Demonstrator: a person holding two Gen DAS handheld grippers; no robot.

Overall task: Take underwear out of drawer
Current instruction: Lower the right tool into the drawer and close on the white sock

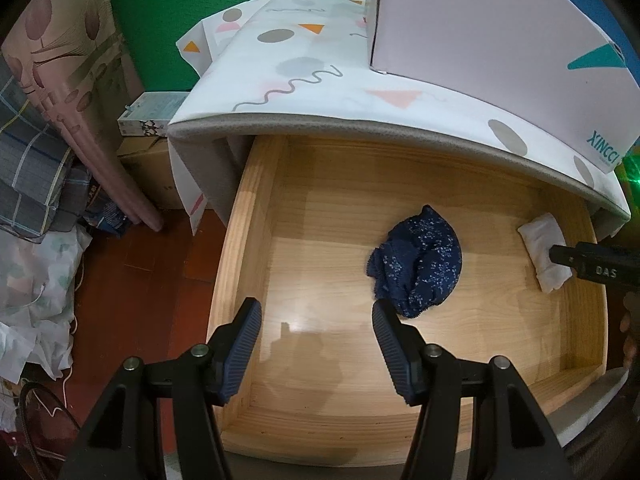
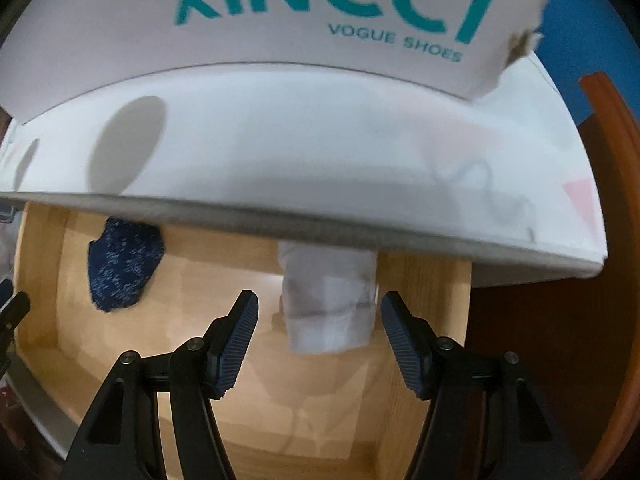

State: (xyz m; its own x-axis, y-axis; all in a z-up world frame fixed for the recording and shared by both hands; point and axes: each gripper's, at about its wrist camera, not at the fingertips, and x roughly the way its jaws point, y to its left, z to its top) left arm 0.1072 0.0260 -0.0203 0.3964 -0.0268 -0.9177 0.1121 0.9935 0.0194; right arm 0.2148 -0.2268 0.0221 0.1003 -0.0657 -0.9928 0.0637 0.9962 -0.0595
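Open wooden drawer [image 1: 256,208] pulled out from under a desk [image 1: 304,76] draped in a white cloth with grey dots, pink triangles and squiggles; a white XINCCI shoe box [image 1: 500,32] standing on top at the right.

Two pieces of underwear on the drawer floor. Dark blue speckled underwear [image 1: 418,268] bunched in a rounded heap right of centre, long axis slanting from the near left up toward the desk edge, frilled hem facing left. White folded underwear [image 1: 542,254] near the right wall, long axis running front to back, far end just beneath the desk's overhang; in the right wrist view the same white roll [image 2: 330,304] half tucked under that edge, near end pointing at the camera.

Bare wood across the whole left half and the front strip of the drawer; overhang closing off the rear; side walls close only by the white piece.

Left hand-held gripper [image 1: 316,320] spread, nothing between the pads, hovering over the front of the drawer, right fingertip just short of the blue heap's near edge. Right hand-held gripper [image 2: 318,312] spread, pointing down, white roll framed between the fingertips with a gap on either side, pads not pressing it; blue heap [image 2: 124,264] well off to its left
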